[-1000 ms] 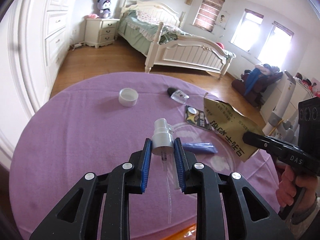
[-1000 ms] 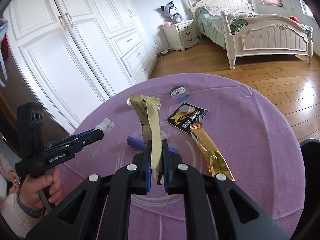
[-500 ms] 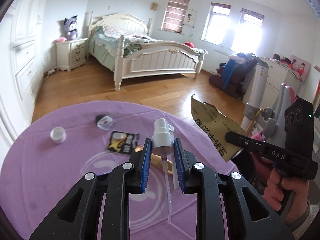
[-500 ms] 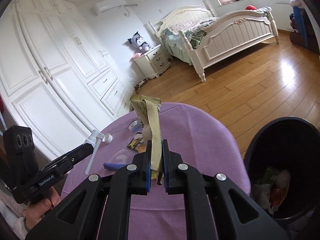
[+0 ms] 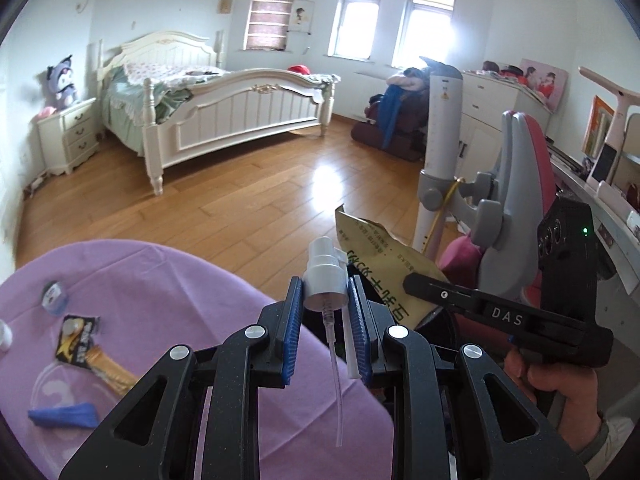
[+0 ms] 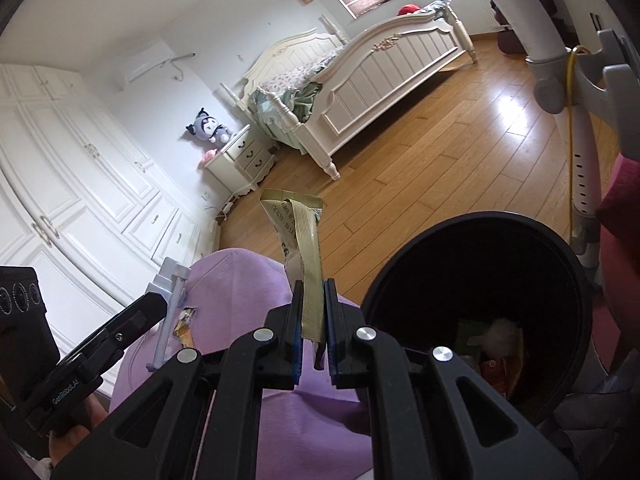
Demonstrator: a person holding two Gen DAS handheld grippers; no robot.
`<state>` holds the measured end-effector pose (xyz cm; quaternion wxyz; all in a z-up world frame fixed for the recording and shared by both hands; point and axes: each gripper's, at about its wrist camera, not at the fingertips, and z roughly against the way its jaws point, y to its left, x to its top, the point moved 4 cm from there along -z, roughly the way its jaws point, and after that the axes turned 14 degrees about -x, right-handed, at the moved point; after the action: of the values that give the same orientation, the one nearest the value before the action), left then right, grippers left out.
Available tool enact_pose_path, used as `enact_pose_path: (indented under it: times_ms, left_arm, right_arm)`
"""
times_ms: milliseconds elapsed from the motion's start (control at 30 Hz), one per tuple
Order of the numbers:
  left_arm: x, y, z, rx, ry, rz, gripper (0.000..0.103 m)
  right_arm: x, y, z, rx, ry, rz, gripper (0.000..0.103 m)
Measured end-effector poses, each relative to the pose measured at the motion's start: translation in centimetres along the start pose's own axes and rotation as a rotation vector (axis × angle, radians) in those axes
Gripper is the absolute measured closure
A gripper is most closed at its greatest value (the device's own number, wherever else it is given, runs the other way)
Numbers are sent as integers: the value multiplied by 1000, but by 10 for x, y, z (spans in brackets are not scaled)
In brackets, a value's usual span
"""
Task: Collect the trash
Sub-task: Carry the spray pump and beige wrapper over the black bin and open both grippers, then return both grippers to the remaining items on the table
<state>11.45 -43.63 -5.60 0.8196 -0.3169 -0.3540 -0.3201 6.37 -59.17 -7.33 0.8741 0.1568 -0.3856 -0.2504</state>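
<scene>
My left gripper (image 5: 325,300) is shut on a silver spray pump head (image 5: 323,276) whose clear tube hangs down, held over the right edge of the purple table (image 5: 168,292). My right gripper (image 6: 311,308) is shut on a yellow-gold snack bag (image 6: 300,232), held upright beside the black trash bin (image 6: 476,240). The bag also shows in the left wrist view (image 5: 380,256), and the pump in the right wrist view (image 6: 168,292). The bin holds some trash (image 6: 496,344).
On the table lie a black-gold wrapper (image 5: 76,340), a gold stick wrapper (image 5: 112,372), a blue piece (image 5: 64,416), a small clear container (image 5: 54,296) and a white cap (image 5: 4,336). A grey-pink chair (image 5: 516,208) and a white pole (image 5: 440,152) stand by the bin.
Both grippers swung right, away from the table's middle toward the bin, each still holding its item. The bin now fills the right of the right wrist view.
</scene>
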Motion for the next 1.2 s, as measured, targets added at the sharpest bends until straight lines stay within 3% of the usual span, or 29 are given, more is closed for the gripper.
enact_pose_path:
  times_ms: [300,567,667,700,733,767,800,900,1000,1100,1200]
  left_arm:
    - [11,-32,-69,-60,70,-51,79]
    - [12,-49,-103,-82,98,-61,79]
    - [12,-49,-108,-78,112,-52,77]
    - [11,-49,-108,-73,116,-47,62]
    - [11,-49,-108,-67,115,-42,50]
    - [10,-48,-105,-55,105,-43,33]
    - [9,-48,-101,-40,92,-50,29]
    - [7,-45,-93,-37,93,-37,28]
    - [6,-38,-80,-22,80,-26,15]
    - [7,-31,-62,-10,55,-29,15]
    - [4,-19,-41,14,29,-15,7]
  right_arm:
    - [-1,-59,-13,-55,25,-114,92]
    - [-6,-93,-15,-83,53,-178,89]
    - [-8,-99,-16,-136,70,-181,87]
    - [-9,-101,-15,-153,74,-189,75]
    - [-9,-102,-12,-160,66,-203,55]
    - [-9,-103,-8,-156,51,-214,48]
    - [-9,-102,-6,-156,45,-212,45]
    - [-8,-96,-3,-168,44,-186,45]
    - [-9,-88,-3,-157,49,-177,42]
    - [-11,-75,-4,-147,64,-153,41]
    - [-14,-60,-6,-140,76,-121,41]
